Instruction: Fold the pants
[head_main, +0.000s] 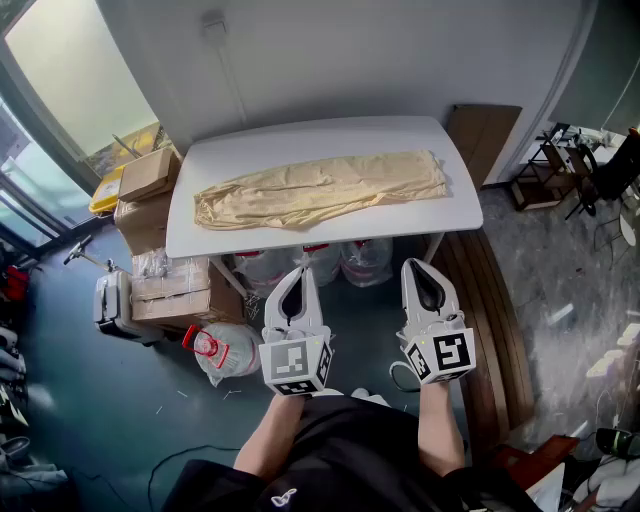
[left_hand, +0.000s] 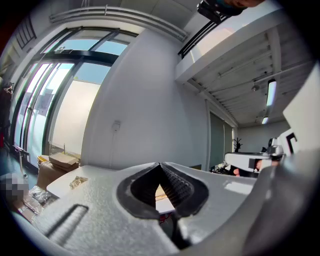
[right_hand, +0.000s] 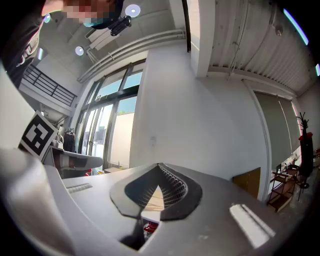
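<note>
Beige pants (head_main: 320, 190) lie stretched lengthwise across a white table (head_main: 300, 140), waistband at the right, leg ends at the left. Both grippers are held level in front of the table's near edge, apart from the cloth. My left gripper (head_main: 303, 270) has its tips meeting with nothing between them. My right gripper (head_main: 413, 263) is likewise shut and empty. In the left gripper view the jaws close at their tips (left_hand: 160, 164), and a sliver of the pants (left_hand: 161, 192) shows through the gap behind them. The right gripper view shows the same closed tips (right_hand: 159, 165) with the pants (right_hand: 152, 197) beyond.
Cardboard boxes (head_main: 150, 175) are stacked left of the table, with a suitcase (head_main: 112, 300) below them. Plastic bags (head_main: 355, 258) sit under the table and another bag (head_main: 225, 350) lies on the floor. A wooden panel (head_main: 485, 135) leans at the right.
</note>
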